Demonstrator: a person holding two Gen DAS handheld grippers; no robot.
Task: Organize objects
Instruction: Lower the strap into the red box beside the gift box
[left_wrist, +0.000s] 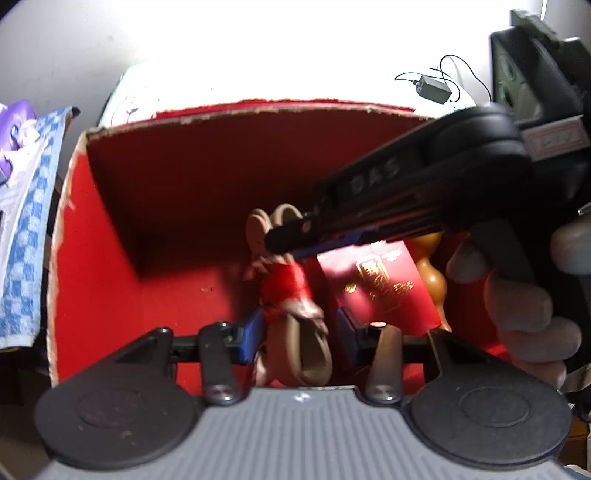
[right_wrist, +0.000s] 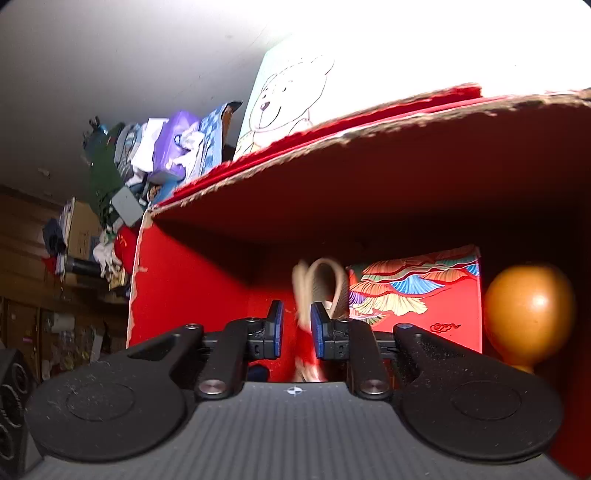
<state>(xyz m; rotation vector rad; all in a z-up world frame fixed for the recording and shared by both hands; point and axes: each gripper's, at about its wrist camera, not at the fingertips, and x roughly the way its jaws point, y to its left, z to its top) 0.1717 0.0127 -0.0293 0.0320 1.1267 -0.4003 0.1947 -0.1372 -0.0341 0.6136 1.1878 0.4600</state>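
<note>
one red box (left_wrist: 92, 229), one plush toy (left_wrist: 291, 291), two grippers' jaws apart

The red box (left_wrist: 96, 229) looks like matt cardboard, its top rim rough and frayed. Inside, the red envelope (left_wrist: 380, 280) appears to be smooth paper with shiny gold print, and the gourd (right_wrist: 528, 314) on the right is glossy, like varnished wood. The beige cord bundle (left_wrist: 295, 314) looks soft, wrapped in red thread. Far left, the checked cloth (left_wrist: 26, 236) looks woven.
</note>
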